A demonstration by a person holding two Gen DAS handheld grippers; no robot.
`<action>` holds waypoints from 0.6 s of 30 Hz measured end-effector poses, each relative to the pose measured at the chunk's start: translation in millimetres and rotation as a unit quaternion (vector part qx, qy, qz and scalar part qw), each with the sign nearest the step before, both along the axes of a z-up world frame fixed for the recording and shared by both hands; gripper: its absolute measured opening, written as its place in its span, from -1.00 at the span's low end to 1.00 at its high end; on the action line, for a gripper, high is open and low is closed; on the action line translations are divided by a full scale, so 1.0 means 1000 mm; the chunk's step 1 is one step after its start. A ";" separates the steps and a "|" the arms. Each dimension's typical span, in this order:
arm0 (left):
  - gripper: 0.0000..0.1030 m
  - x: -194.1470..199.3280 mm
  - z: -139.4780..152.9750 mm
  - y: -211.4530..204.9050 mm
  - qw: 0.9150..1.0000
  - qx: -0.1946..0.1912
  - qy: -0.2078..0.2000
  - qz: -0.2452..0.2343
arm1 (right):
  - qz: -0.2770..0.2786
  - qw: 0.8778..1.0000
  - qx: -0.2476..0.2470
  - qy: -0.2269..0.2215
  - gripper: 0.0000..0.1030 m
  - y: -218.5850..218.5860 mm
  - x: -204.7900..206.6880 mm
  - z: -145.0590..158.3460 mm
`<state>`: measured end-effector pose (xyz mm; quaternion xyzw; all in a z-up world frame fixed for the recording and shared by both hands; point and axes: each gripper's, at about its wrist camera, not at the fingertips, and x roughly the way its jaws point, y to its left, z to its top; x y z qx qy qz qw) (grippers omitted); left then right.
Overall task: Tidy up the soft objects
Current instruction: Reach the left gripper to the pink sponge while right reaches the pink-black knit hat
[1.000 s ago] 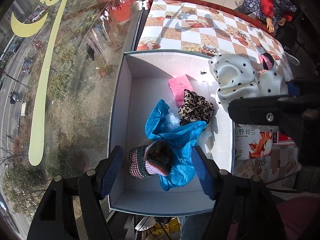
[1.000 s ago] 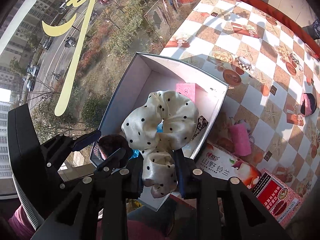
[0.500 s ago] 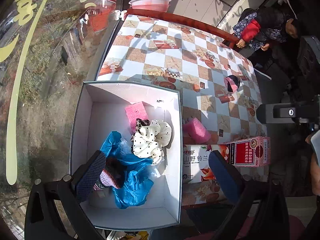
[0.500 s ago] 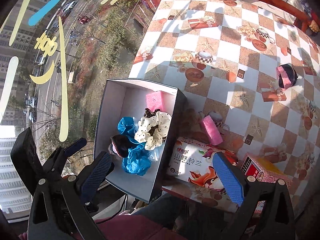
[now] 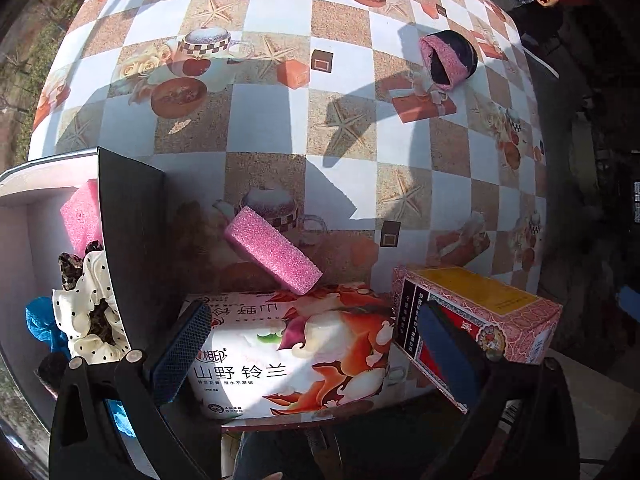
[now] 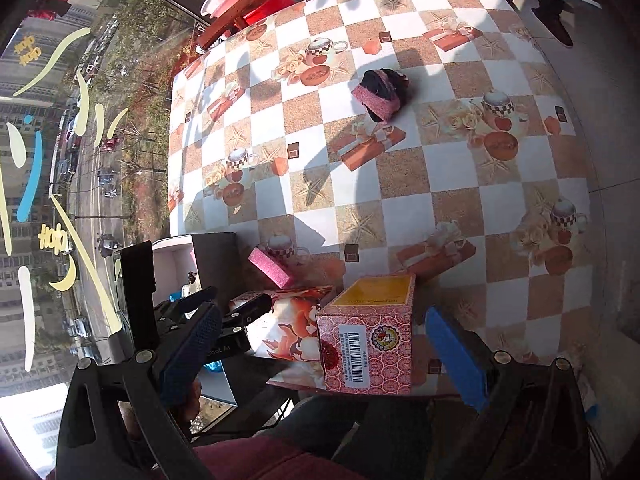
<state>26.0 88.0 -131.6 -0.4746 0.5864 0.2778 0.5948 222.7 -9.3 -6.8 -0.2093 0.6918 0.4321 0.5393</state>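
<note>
Over at the table's (image 5: 344, 184) near-left corner, the box (image 5: 132, 240) already holds the scrunchies (image 5: 94, 312); pink foam block (image 5: 274, 250) and, I think, a hat (image 5: 450, 60) remain. Both my hand-held grippers, left (image 5: 316, 352) and right (image 6: 324, 350), are wide open, empty.

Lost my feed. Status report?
Left gripper and right gripper open, empty. Pink foam block on table, leaning on tissue pack. Nothing blocking.

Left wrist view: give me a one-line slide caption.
Open left gripper above a floral tissue pack, pink foam block leaning on it, white storage box of soft items at left.
</note>
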 end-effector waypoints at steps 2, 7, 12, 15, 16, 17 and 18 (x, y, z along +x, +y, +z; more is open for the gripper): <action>0.99 0.005 -0.017 0.004 1.000 -0.016 0.023 0.013 | -0.008 1.000 -0.005 0.004 0.99 -0.007 0.014 -0.007; 0.99 0.017 -0.052 0.014 0.996 -0.051 0.063 0.030 | -0.027 0.999 -0.014 0.019 0.99 -0.018 0.047 -0.025; 0.99 0.038 -0.061 0.028 0.990 -0.102 -0.045 0.081 | -0.036 0.999 -0.026 0.032 0.99 -0.019 0.071 -0.045; 0.99 0.061 -0.030 0.045 0.993 -0.044 -0.095 0.058 | -0.025 0.999 -0.037 0.025 0.99 -0.015 0.079 -0.056; 0.99 0.064 -0.021 0.049 0.995 -0.022 -0.085 0.049 | -0.018 0.999 -0.041 0.015 0.99 -0.012 0.081 -0.060; 0.99 0.064 -0.015 0.052 0.997 -0.009 -0.068 0.041 | -0.009 0.999 -0.045 0.006 0.99 -0.008 0.083 -0.063; 0.99 0.062 -0.012 0.052 0.998 -0.001 -0.048 0.037 | -0.001 0.999 -0.049 -0.003 0.99 -0.004 0.084 -0.067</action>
